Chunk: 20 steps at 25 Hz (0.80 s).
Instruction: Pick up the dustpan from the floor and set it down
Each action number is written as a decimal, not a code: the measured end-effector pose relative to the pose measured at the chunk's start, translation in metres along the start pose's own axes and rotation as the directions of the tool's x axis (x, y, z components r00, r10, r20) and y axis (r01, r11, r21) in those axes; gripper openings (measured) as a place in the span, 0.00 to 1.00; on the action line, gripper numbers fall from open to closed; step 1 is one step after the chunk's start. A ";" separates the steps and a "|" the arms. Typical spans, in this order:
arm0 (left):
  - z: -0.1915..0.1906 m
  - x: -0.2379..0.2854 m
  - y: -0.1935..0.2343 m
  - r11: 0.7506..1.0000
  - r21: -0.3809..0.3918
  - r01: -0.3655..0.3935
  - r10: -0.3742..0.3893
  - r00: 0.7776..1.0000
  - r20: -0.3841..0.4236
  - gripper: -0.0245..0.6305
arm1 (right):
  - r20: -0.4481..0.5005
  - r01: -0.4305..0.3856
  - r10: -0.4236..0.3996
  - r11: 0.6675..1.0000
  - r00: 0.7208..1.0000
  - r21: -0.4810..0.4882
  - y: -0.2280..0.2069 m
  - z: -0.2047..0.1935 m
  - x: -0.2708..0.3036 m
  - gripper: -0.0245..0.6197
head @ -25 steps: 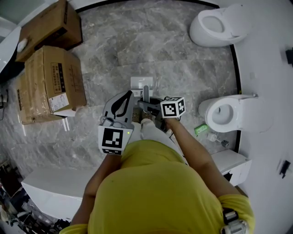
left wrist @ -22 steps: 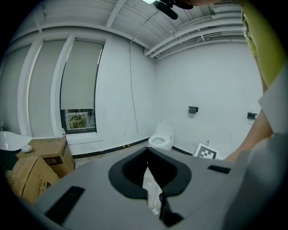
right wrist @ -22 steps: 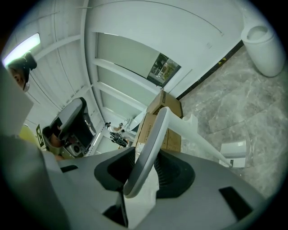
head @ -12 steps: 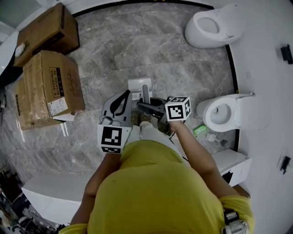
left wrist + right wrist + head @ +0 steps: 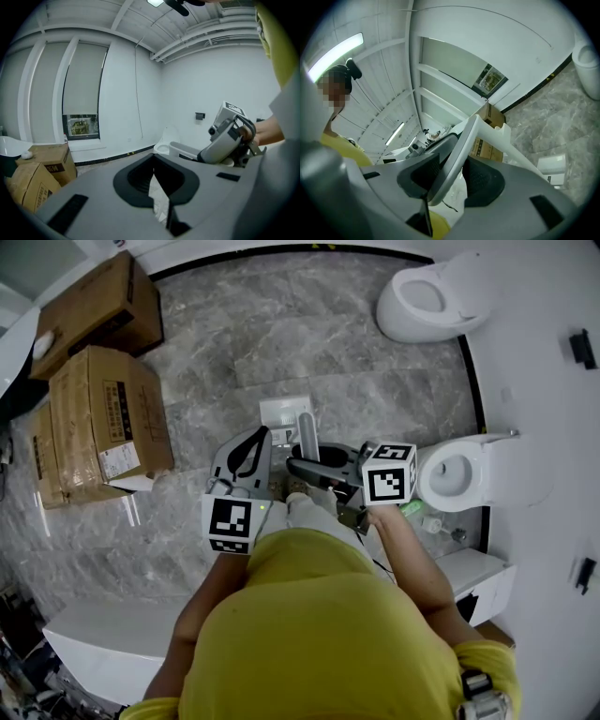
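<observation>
The dustpan's grey handle [image 5: 307,432] stands up between my two grippers, and its pan is hidden beneath them. In the right gripper view the same grey-and-white handle [image 5: 457,152] runs slantwise through the right gripper [image 5: 452,180]. The pads press on both of its sides while the jaws are opening. From the head view the right gripper [image 5: 302,463] is lifted off the marble floor, its marker cube [image 5: 389,474] beside the handle. The left gripper [image 5: 261,435] hangs just left of the handle, and its jaws meet at the tips [image 5: 153,169] with nothing between them.
A small white flat box [image 5: 284,412] lies on the floor just beyond the handle. One toilet [image 5: 431,294] stands at the far right and another [image 5: 473,470] close by on the right. Cardboard boxes [image 5: 108,409] are stacked at the left, with a white ledge [image 5: 103,634] behind me.
The right gripper has risen with the dustpan handle, so its cube looks larger and sits further right in the head view. The left gripper has stayed put.
</observation>
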<state>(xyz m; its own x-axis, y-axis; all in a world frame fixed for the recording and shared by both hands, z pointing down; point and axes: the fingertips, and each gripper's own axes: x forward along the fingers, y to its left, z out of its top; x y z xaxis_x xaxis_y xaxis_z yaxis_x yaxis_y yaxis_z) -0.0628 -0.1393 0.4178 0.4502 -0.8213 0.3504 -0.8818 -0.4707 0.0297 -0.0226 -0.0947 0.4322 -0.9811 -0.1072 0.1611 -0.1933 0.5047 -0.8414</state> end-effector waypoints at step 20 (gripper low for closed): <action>0.004 -0.001 0.009 1.000 -0.002 -0.011 0.011 1.000 0.010 0.04 | 0.012 -0.025 0.025 1.000 1.000 -0.011 0.030 0.021 0.003 0.31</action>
<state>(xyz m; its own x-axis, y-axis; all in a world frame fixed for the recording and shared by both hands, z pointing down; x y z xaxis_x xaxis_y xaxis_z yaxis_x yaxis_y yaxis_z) -0.0711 -0.1436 0.4142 0.4417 -0.8298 0.3412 -0.8871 -0.4608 0.0277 -0.0312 -0.0975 0.3967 -0.9855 -0.1044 0.1339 -0.1688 0.5165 -0.8395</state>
